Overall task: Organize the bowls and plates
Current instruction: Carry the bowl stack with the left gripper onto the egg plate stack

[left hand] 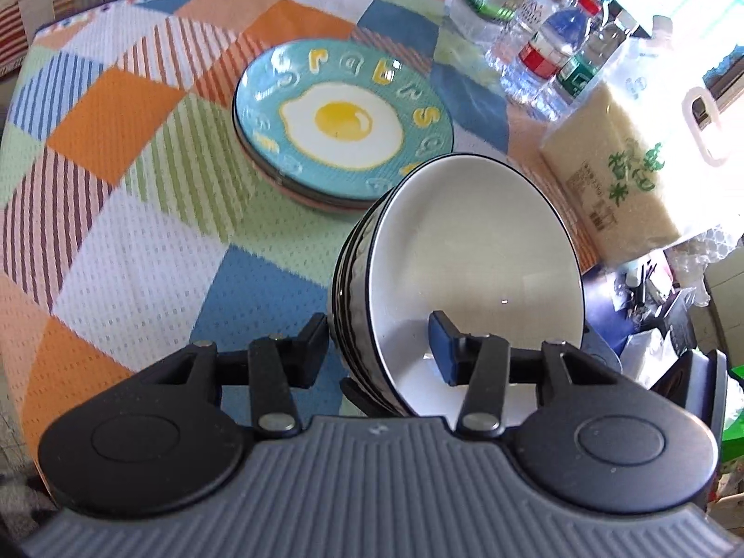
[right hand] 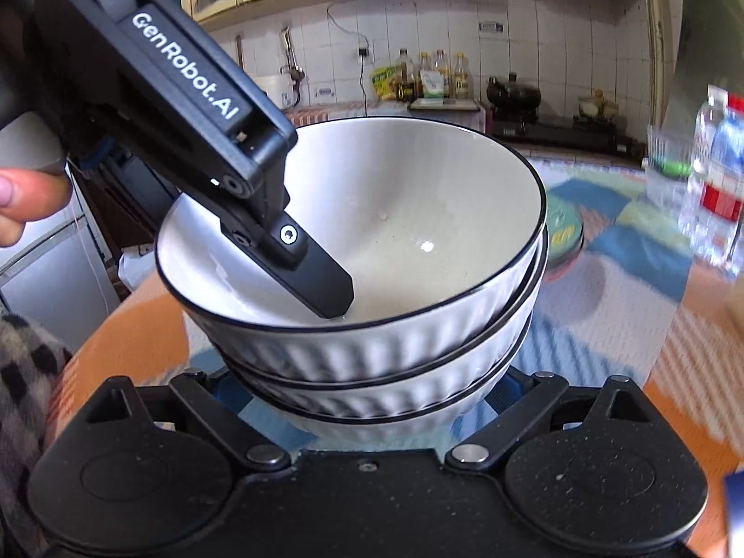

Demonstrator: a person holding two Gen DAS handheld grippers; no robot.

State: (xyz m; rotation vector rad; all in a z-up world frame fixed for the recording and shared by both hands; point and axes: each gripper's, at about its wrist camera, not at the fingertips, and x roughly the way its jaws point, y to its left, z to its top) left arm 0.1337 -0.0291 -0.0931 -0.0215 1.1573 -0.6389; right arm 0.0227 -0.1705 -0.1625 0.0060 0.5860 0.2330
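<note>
So the stack of white bowls (right hand: 372, 325) is sitting near the edge of the table (left hand: 116, 255), on that colourful patchwork tablecloth — three ribbed bowls with thin black rims, nested in each other. The left gripper (left hand: 379, 348) straddles the wall of the stack: one finger is down inside the top bowl, the other sits just outside the ribbed side. From the left wrist view there's a sliver of daylight between the outside finger and the bowls, so I honestly can't tell if it's actually pinching or just sitting around the rim. In the right wrist view you can see that same inside finger reaching down to the bowl's floor.

The right gripper (right hand: 372, 395) is low and right up against the base of the stack, fingers spread wide on either side of the bottom bowl — the tips are hidden behind it, so whether they touch is anyone's guess.

Further back on the table is the stack of plates (left hand: 343, 125), top one teal with a fried egg on it, near the bowls but not touching. Off to the right: some water bottles (left hand: 553, 42) and a bag of rice (left hand: 618, 172).
</note>
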